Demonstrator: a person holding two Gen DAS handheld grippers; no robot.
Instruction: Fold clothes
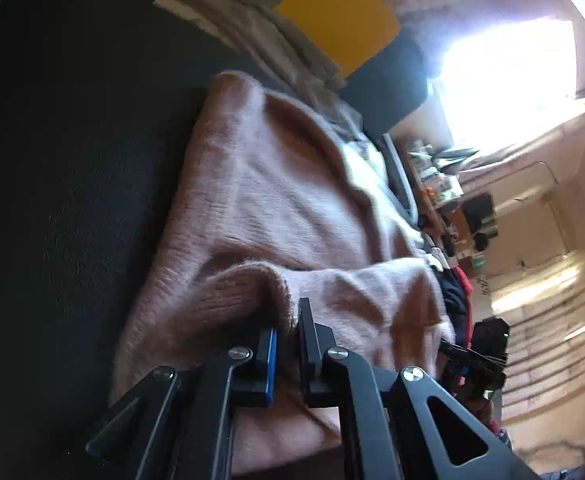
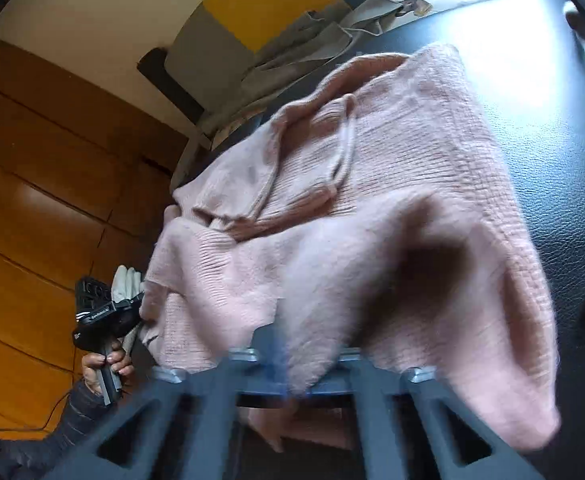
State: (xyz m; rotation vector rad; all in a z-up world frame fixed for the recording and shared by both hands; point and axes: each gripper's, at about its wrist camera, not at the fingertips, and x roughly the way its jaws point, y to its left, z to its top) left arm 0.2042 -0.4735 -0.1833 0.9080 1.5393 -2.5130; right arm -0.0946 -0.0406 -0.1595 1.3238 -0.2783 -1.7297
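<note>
I am gripping the pink sweater (image 1: 276,200) edge in both closed tools, left tool (image 1: 288,344) and right tool (image 2: 292,360), needing level, even tension for a straight fold.

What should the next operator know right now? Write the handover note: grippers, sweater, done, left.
Left gripper: shut on the pink knit sweater, pinching a fold of its near edge.
Right gripper: shut on the same sweater's near edge, though the view is blurred.
Sweater: on the black leather surface, near edge lifted, the rest rumpled.
Done: both edges gripped.
Left: carry the near edge over, flatten, finish folding.
</note>
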